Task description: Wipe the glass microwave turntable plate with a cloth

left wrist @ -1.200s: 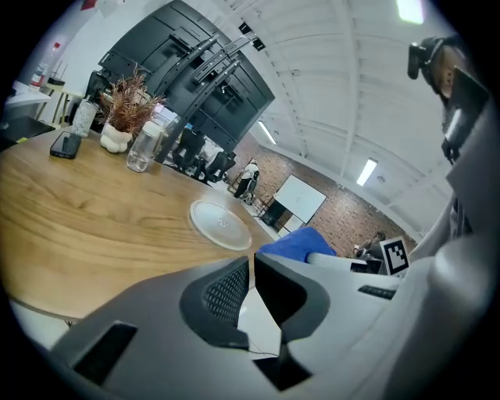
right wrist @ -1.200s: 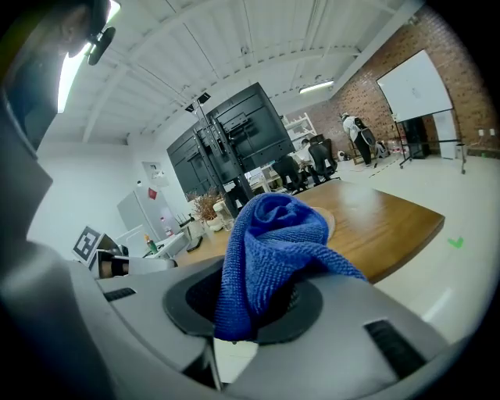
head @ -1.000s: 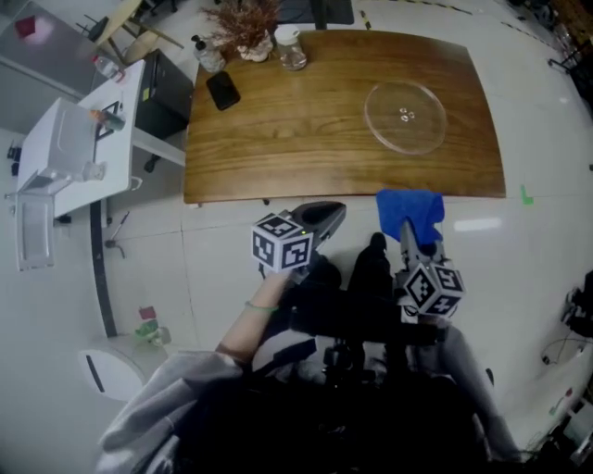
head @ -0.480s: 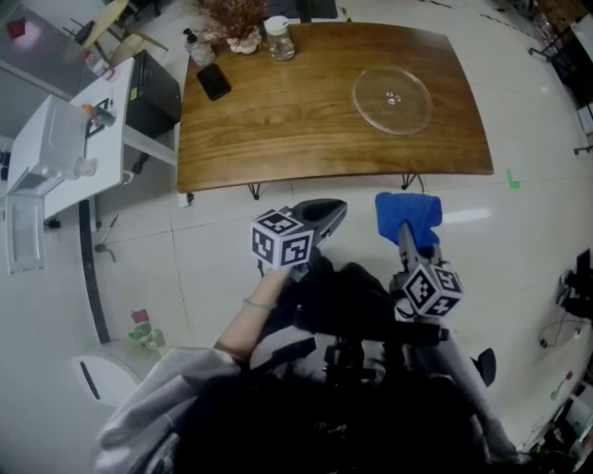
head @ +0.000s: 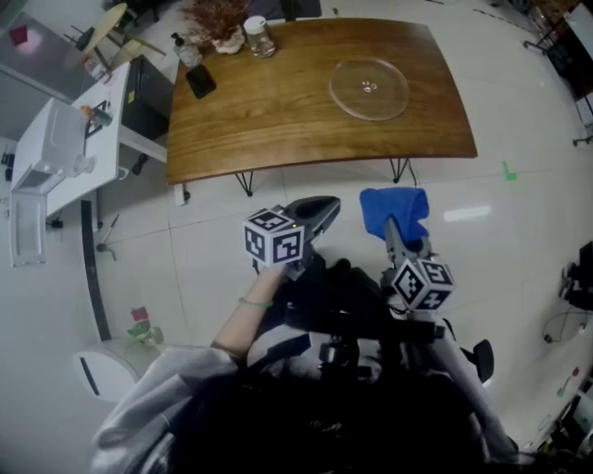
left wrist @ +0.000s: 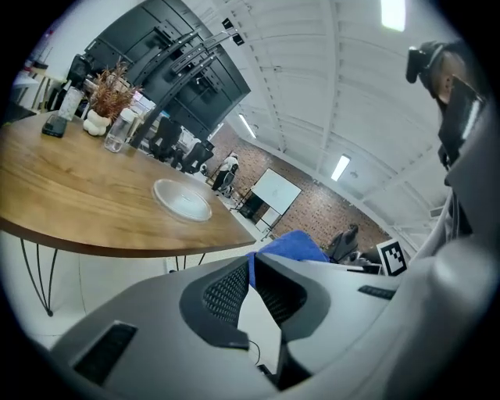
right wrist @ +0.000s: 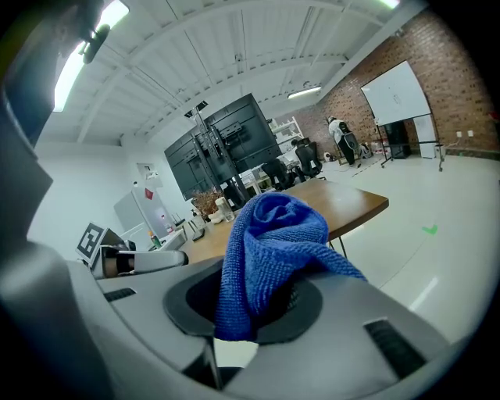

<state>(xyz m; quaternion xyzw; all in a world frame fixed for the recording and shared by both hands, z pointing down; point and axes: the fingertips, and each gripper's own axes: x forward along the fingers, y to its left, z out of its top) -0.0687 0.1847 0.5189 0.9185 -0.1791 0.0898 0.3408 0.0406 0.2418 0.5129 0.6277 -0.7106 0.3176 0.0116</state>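
Note:
The clear glass turntable plate point(head: 369, 88) lies on the right half of the wooden table point(head: 278, 120); it also shows in the left gripper view as a pale disc point(left wrist: 182, 201). Both grippers are held over the floor, short of the table's near edge. My right gripper point(head: 393, 228) is shut on a bunched blue cloth point(head: 394, 209), which fills the jaws in the right gripper view point(right wrist: 266, 258). My left gripper point(head: 313, 211) is shut, with its tips meeting point(left wrist: 251, 266) and nothing between them.
At the table's far left stand a dark phone point(head: 200, 81), a jar point(head: 258, 37), a small bottle point(head: 185, 51) and a dried plant point(head: 215, 20). A white side table point(head: 65, 139) and black box point(head: 144, 93) stand left of it. A white tiled floor lies in between.
The table and plate have slid up and left in the head view, and the table's legs now show. Both grippers keep their pose, the cloth still held.

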